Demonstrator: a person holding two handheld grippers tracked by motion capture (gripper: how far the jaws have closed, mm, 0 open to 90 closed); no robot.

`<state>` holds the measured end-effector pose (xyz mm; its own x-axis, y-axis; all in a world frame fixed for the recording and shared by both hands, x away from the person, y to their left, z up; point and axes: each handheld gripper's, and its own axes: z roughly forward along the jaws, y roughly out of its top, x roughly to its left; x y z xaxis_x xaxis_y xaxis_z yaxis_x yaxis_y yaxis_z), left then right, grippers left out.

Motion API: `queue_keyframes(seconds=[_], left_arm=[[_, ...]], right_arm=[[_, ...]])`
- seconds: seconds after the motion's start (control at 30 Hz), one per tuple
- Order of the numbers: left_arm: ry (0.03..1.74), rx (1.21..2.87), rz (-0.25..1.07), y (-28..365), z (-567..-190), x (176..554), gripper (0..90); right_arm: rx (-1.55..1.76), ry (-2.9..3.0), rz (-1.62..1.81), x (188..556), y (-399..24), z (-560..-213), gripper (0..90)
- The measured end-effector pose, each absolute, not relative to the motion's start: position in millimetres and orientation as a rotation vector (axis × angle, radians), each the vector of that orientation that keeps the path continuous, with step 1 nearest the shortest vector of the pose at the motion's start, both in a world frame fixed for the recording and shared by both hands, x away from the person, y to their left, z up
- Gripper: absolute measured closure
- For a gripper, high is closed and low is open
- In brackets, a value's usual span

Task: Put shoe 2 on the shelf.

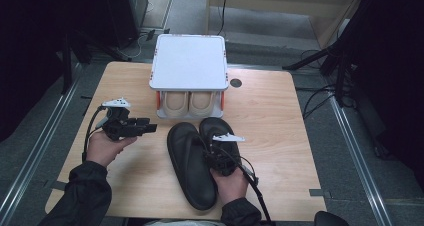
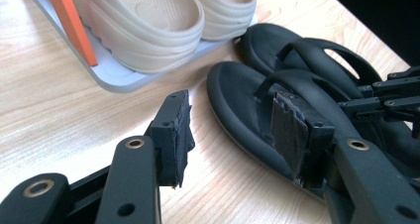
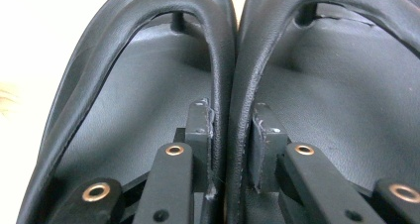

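Two black sandals (image 1: 197,156) touching | table (image 1: 280,121) right (bare) | rack (image 1: 189,68) ahead

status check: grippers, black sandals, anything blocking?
Right gripper clamped on both black sandals' inner straps. Left gripper open, empty, beside them. Beige slippers fill the rack's lower shelf; nothing between.

Setting: a lab or recording studio, not a home. A small wooden bench (image 1: 280,116) with a round cable hole (image 1: 236,83) stands on grey carpet (image 1: 345,151). Metal floor rails (image 1: 357,156) run along both sides. Dark stand legs (image 1: 320,56) and loose cables (image 1: 312,98) lie on the floor around it. The surroundings are dim and black. A light wooden cabinet (image 1: 285,6) stands behind.
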<state>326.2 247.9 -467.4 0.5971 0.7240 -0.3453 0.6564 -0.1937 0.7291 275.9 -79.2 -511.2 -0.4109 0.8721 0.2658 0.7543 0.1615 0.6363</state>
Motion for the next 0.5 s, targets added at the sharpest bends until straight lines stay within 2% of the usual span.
queue_keyframes(seconds=[0.5], left_arm=[[1.126, 1.945, 0.154, 249.0, -467.6, 325.1, 46.9]], right_arm=[[1.511, 2.353, 1.108, 264.3, -94.9, -492.4, 75.8]])
